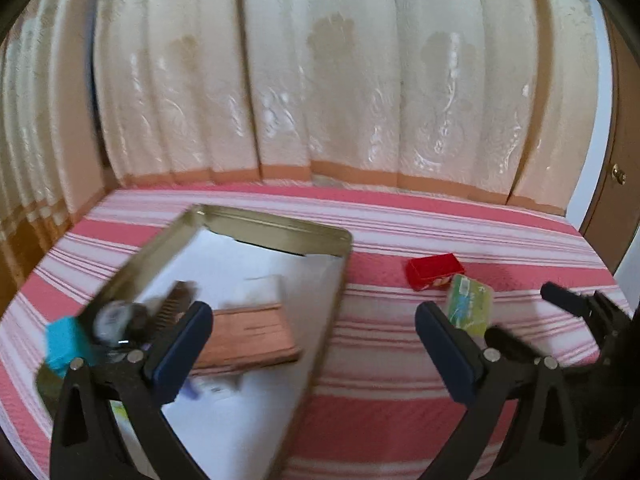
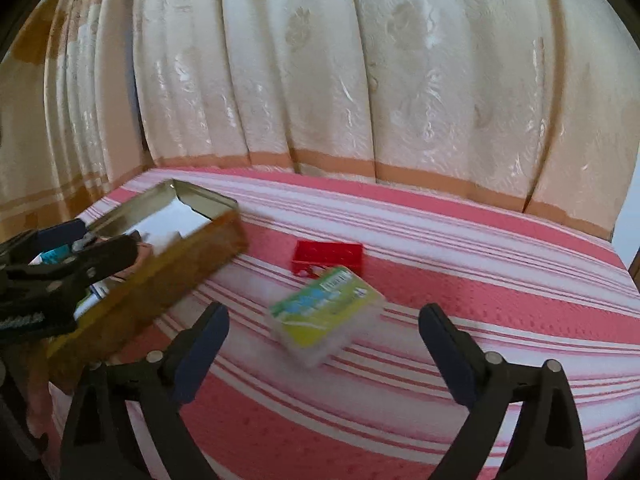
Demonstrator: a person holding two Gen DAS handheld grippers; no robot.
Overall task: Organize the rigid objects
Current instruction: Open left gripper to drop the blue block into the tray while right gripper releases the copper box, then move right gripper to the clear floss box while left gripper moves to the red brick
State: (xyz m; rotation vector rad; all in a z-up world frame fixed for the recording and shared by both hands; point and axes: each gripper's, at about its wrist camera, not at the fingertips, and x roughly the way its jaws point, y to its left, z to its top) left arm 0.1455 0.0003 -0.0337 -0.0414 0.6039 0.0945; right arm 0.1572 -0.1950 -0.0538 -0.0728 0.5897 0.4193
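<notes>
From the left wrist, the left gripper gapes wide and empty above the gold tin; the green-and-yellow box lies off to its right, beside the red box. From the right wrist, the right gripper, nearer and equally wide, has that blurred, clear-sided box just ahead between its jaws, long axis slanting across them, on the striped cover.

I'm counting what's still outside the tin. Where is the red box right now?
The red box lies on the striped bedcover, outside and right of the open tin, just behind the green-and-yellow box. In the left wrist view it sits right of centre.
</notes>
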